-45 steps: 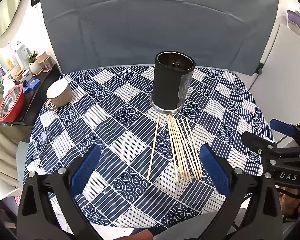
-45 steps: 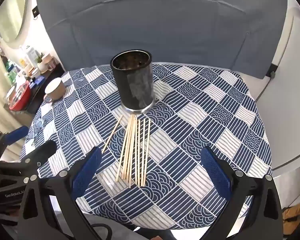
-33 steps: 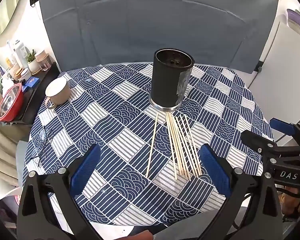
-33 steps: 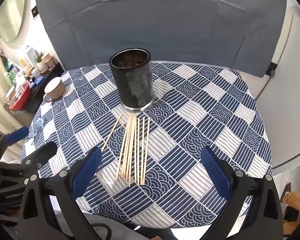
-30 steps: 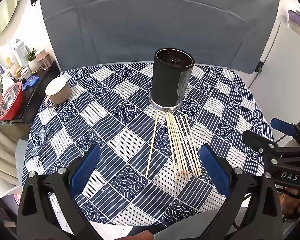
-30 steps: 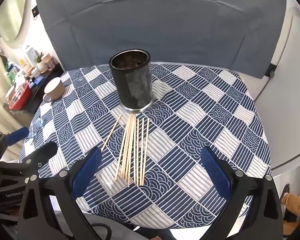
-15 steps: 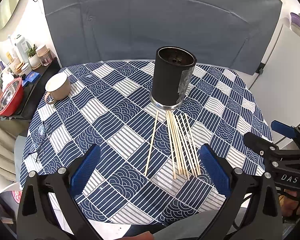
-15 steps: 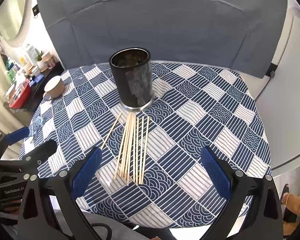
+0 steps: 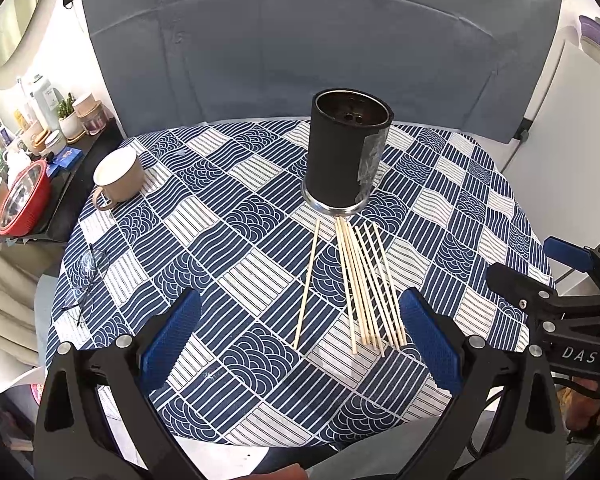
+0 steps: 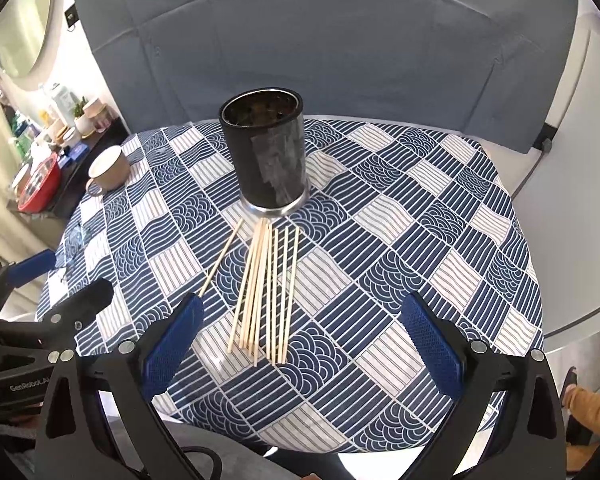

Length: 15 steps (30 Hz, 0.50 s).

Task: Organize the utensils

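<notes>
**Sticks fanned at the holder, both grippers held back**

Blue-and-white patterned cloth [image 9: 228,248] covers a round table set before a grey backdrop [image 9: 300,52]. At its middle stands a dark holder [image 9: 348,156], upright, mouth open, nothing sticking out of it. Thin wooden sticks [image 9: 364,288] lie flat just in front of it, far ends at or almost at its base, near ends spread toward the person; one stick [image 9: 307,284] lies apart on the left of the bunch. Laid this way, their near ends face the grippers, which should suit a pinch and a tip-up into the holder.

Left gripper [image 9: 300,336] and right gripper [image 10: 300,340] both hang above the near table edge, fingers wide apart, nothing between them. No stick is touched yet, so the sorting looks barely begun.

A mug [image 9: 118,176] sits well to the left, out of the way.
</notes>
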### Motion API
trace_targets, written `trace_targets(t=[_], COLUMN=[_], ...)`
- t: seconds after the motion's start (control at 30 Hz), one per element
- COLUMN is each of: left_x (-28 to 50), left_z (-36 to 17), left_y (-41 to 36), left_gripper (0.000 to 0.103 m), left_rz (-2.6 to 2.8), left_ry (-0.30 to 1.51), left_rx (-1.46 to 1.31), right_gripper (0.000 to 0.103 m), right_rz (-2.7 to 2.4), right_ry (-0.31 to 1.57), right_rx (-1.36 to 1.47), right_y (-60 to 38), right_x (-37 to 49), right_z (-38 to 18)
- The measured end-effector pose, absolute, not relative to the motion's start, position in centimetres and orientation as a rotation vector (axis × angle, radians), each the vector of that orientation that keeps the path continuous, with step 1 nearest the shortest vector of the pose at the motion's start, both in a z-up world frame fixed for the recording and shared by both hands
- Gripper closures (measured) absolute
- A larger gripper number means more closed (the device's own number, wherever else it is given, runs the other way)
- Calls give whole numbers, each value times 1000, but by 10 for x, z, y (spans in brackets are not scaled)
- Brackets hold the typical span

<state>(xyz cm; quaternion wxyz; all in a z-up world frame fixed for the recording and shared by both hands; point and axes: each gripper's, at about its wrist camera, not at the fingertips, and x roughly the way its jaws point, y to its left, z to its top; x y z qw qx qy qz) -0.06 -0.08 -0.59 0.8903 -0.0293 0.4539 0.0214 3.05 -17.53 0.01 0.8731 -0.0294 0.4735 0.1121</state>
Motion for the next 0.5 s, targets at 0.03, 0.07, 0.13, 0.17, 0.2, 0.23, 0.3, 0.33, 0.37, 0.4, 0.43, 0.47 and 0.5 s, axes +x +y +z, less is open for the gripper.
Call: trace_targets(t=[0.03,0.07,0.13,0.17,0.2,0.23,0.3,0.33,0.37,0.4,0.43,0.47,0.5], left_x=[-1,0,0,0,0,0,0,0,0,0,0,0,0], left_z=[-6,-6,-6,-7,-7,-7,-8,-9,-9,-9,-9,-9,-10], left_y=[0,0,2,2,3,3,3,3,3,4,4,5,5], left_gripper=[6,6,6,6,6,6,6,6,6,6,6,6,6], left_rz=[46,51,54,58,58,55,57,54,54,55,54,53,53], left_ry=[943,945,943,944,946,948,953,954,956,957,959,960,962], left_rx=[-62,-61,-67,-66,-68,-71,-68,-69,-69,-69,-70,-73,-75], right_gripper=[8,8,8,8,8,8,8,8,8,8,8,8,8], right_rz=[235,236,237,237,237,237,235,234,233,232,231,229,229], right_ry=[990,990,990,991,992,993,996,998,1000,1002,1004,1005,1005], right_rx=[-63,-63,-65,-68,-68,-68,-70,-70,-67,-66,-66,-66,-66], right_y=[-175,-174,-174,-173,-173,-173,-172,-173,-173,-173,-173,-173,-172], right_x=[31,31,31,31,31,31,30,30,30,30,30,30,30], right_z=[0,0,0,-1,-1,-1,-2,-2,-2,-2,-2,-2,-2])
